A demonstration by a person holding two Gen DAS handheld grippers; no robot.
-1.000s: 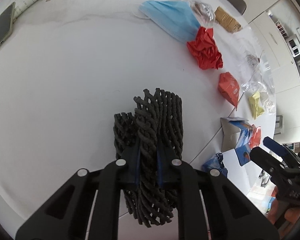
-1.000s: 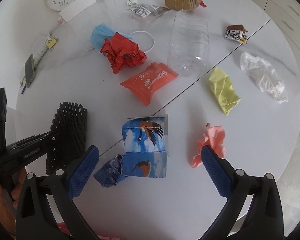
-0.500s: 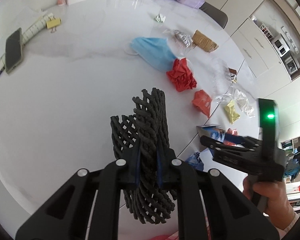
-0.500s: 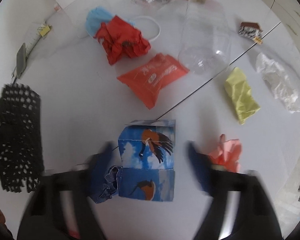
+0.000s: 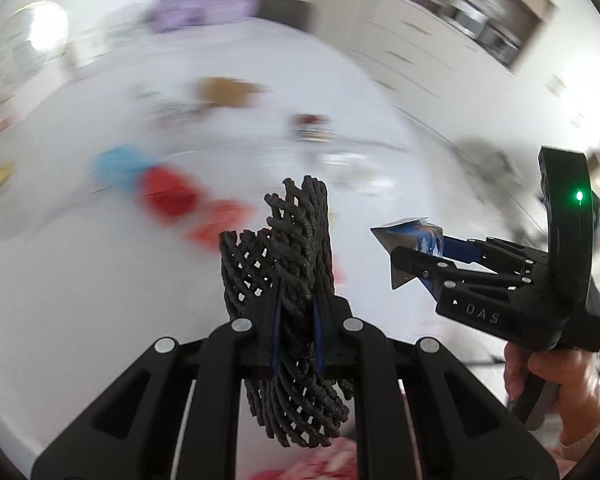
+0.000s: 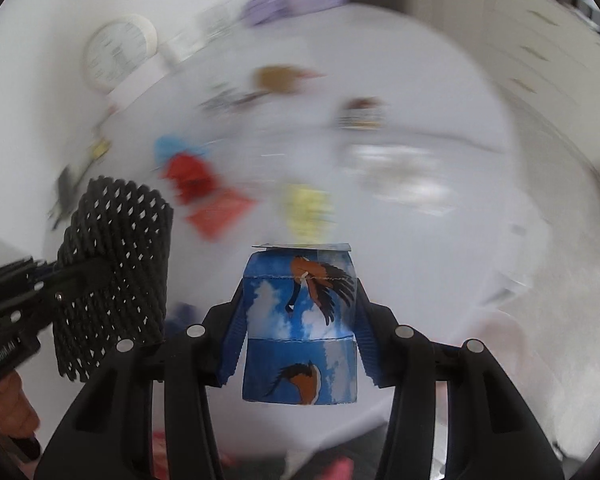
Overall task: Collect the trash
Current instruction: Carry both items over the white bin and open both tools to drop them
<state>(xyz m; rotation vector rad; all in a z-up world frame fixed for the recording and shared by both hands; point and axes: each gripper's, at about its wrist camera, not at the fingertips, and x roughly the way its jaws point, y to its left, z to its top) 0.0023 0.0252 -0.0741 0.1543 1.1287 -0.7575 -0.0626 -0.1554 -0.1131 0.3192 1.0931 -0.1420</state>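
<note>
Carton (image 6: 300,324) sits clamped upright between our right gripper (image 6: 298,336) pads, lifted off the table (image 6: 440,280). Left gripper (image 5: 296,320) pinches the mesh (image 5: 288,280) wall. Mesh (image 6: 112,272) lies just left of the carton, so we likely carry leftward.

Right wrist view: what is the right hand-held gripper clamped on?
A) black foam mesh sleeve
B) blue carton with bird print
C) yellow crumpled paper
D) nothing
B: the blue carton with bird print sits squeezed between the fingers of the right hand-held gripper, off the table.
</note>
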